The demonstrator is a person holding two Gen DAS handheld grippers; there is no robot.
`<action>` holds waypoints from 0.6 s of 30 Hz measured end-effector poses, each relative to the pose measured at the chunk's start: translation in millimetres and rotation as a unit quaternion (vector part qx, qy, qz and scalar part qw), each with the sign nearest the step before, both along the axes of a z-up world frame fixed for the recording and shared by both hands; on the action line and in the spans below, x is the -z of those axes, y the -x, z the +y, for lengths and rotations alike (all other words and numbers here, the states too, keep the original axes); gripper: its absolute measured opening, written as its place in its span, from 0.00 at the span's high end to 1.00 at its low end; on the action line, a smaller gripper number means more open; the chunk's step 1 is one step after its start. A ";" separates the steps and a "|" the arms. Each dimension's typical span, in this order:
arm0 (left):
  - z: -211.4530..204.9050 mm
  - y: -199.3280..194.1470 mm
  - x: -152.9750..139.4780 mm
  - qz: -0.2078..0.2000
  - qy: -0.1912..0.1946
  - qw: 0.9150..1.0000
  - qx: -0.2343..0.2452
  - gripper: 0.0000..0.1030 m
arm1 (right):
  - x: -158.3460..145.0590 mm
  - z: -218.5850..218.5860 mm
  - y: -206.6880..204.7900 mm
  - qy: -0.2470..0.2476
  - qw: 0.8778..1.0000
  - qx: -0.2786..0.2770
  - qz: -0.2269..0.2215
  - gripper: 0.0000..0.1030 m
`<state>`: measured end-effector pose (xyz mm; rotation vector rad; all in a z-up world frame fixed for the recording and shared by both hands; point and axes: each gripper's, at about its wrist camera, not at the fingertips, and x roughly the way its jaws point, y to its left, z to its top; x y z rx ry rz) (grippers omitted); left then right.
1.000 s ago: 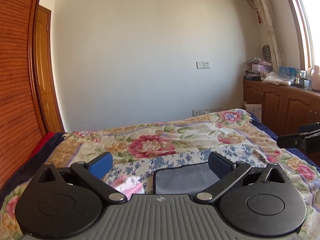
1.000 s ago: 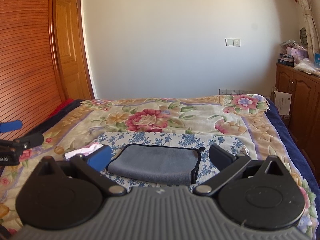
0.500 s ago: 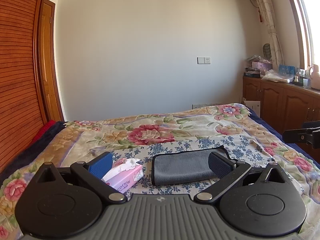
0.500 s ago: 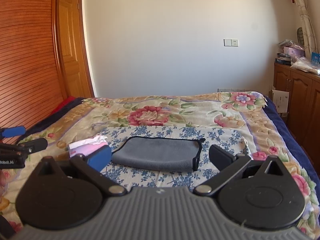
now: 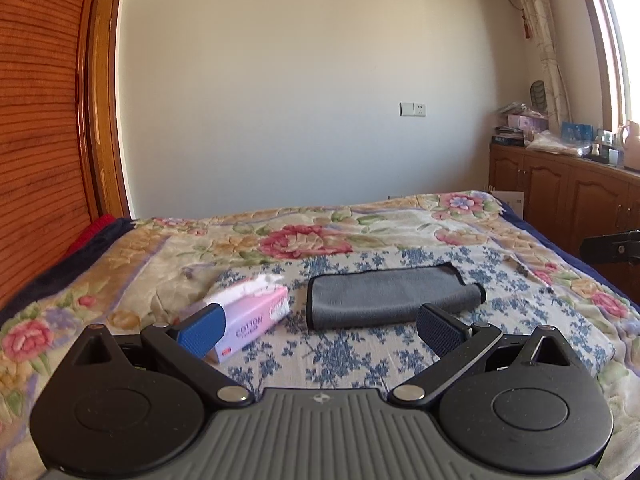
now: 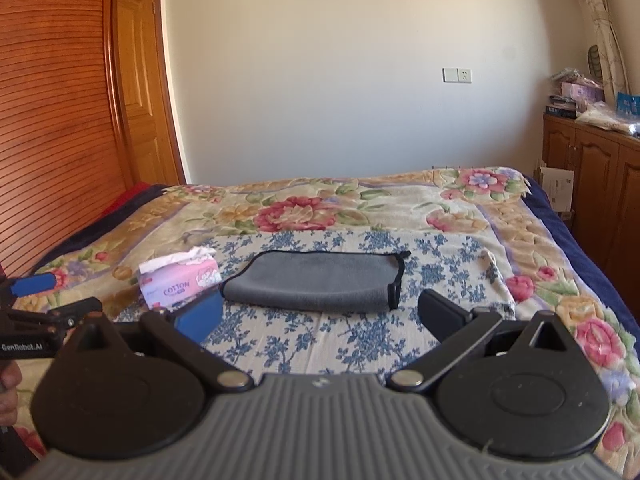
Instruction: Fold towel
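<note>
Ahead of both claws, on the blue-flowered cloth (image 6: 360,344), the grey towel (image 6: 316,284) is seen lying already folded into a flat oblong w/ black trim, one end doubled over at the right. It sits beyond the fingertips of the left gripper (image 5: 318,326) and of the right gripper (image 6: 320,312), touched by neither; both sets of jaws are spread wide w/ nothing held. Just left of the towel, a pink tissue pack (image 6: 180,282) is found, close to the left claw's blue pad in the left wrist view, apart from the towel. All of it rests on the floral bedspread (image 6: 520,232). The fold looks done or nearly so, judged from the neat shape; if another fold is wanted, the near corners should be pinched one per claw, approx. at the trim, lifted together and laid over evenly so edges meet, w/ the tissue pack kept clear of the left claw's sweep. Vs. a second ago: both claws have been drawn back and raised, so the towel, earlier partly hidden btwn the left claw's fingers, is now shown whole and farther off; the tissue pack is also seen in full. Jaw opening is unchanged.
</note>
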<state>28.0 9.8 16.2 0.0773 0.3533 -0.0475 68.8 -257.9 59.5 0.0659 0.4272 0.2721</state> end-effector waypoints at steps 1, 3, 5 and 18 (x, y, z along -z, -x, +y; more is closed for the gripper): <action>-0.6 0.9 2.8 0.002 -0.002 1.000 0.000 0.00 | 2.0 -0.5 0.5 0.000 1.000 0.002 0.001 0.00; -1.9 1.5 6.2 0.003 -0.007 1.000 0.001 0.00 | 5.2 -0.9 2.1 0.001 1.000 0.005 0.003 0.00; -1.9 2.7 8.5 0.001 -0.010 1.000 0.001 0.00 | 7.8 -1.1 3.8 0.003 1.000 0.007 0.002 0.00; 7.6 8.2 19.2 -0.012 -0.011 1.000 -0.010 0.00 | 24.5 -1.9 14.6 0.003 1.000 0.022 0.003 0.00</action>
